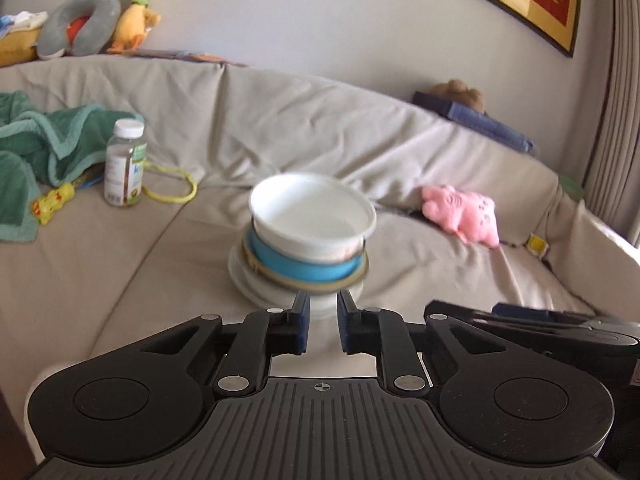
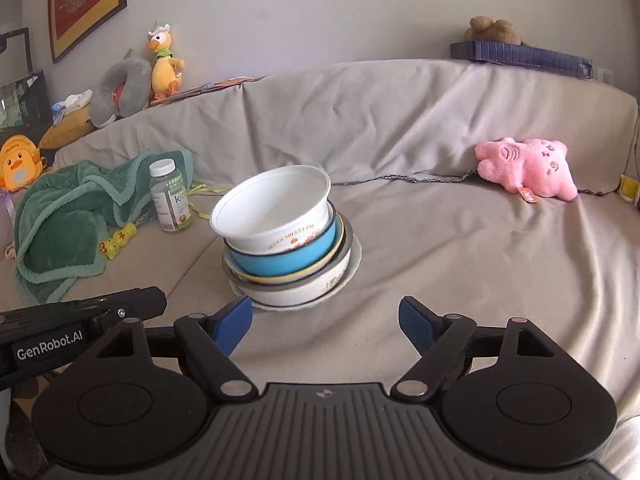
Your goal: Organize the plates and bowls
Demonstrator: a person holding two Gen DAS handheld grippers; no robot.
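A stack of dishes stands on the sofa seat: a white plate (image 2: 352, 268) at the bottom, a white patterned bowl (image 2: 304, 286), a yellow-rimmed bowl, a blue bowl (image 2: 284, 260) and a tilted white tub (image 2: 272, 212) on top. The stack also shows in the left wrist view (image 1: 308, 236), blurred. My left gripper (image 1: 322, 300) sits just in front of the stack, its jaws narrowly apart and holding nothing. My right gripper (image 2: 325, 312) is open and empty, a short way in front of the stack; its left finger (image 2: 234, 320) is near the plate's rim.
A clear vitamin bottle (image 2: 170, 196) stands left of the stack beside a green blanket (image 2: 68, 216) and a small yellow toy (image 2: 118, 240). A pink plush (image 2: 528, 168) lies to the right. Duck toys and a neck pillow (image 2: 120, 92) sit on the sofa back.
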